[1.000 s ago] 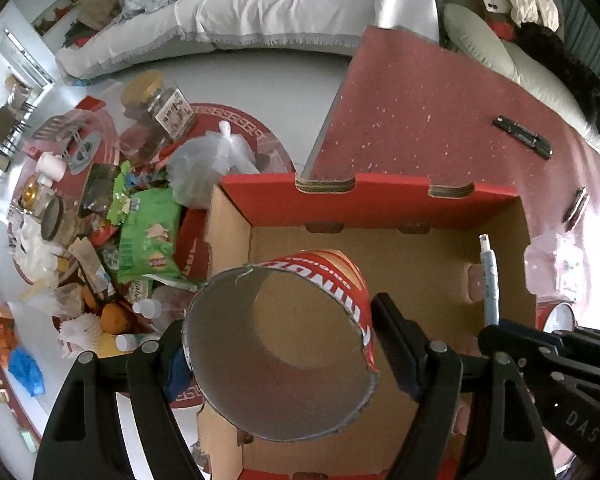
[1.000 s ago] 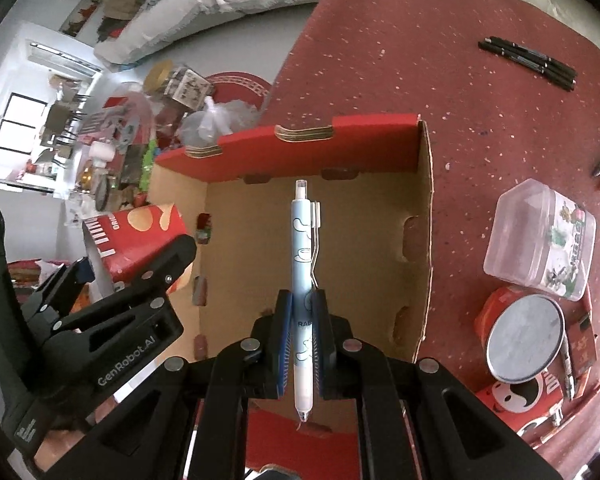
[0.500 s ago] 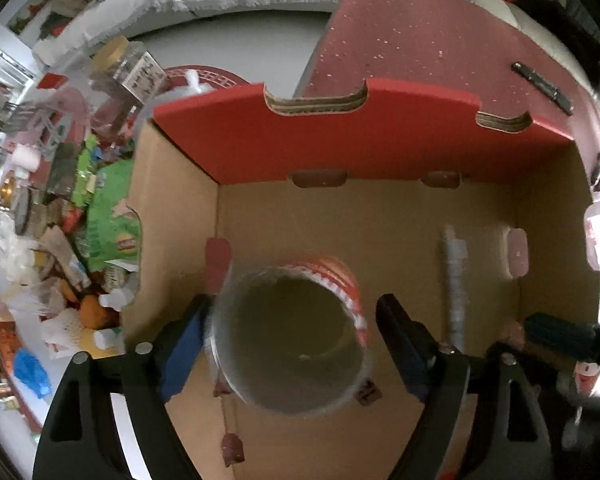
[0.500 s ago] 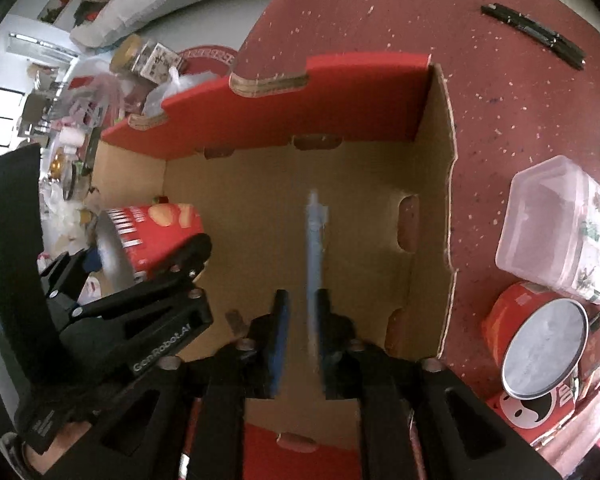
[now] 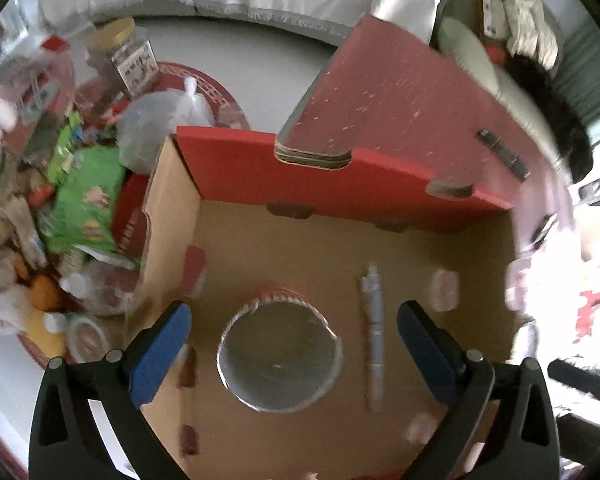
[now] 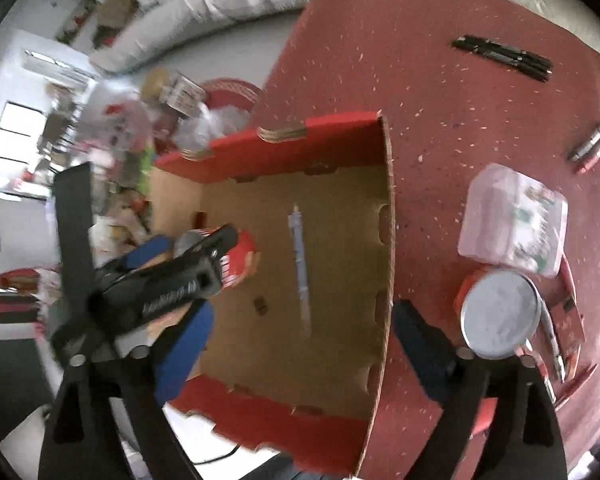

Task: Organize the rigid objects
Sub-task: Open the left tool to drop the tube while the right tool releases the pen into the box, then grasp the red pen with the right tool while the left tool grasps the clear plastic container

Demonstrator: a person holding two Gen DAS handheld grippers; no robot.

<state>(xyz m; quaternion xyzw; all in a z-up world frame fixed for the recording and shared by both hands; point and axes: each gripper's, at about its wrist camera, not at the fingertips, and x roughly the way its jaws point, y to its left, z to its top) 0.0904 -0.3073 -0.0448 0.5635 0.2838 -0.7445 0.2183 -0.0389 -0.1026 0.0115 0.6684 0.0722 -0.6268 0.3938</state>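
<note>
On the red table [image 6: 440,92] I see the cardboard box [image 5: 172,216], and inside it the chip can [image 5: 280,354] stands upright with the pen [image 5: 373,328] lying flat just beside. My left gripper [image 5: 294,348] and right gripper [image 6: 300,348] both hang spread wide, holding nothing.
</note>
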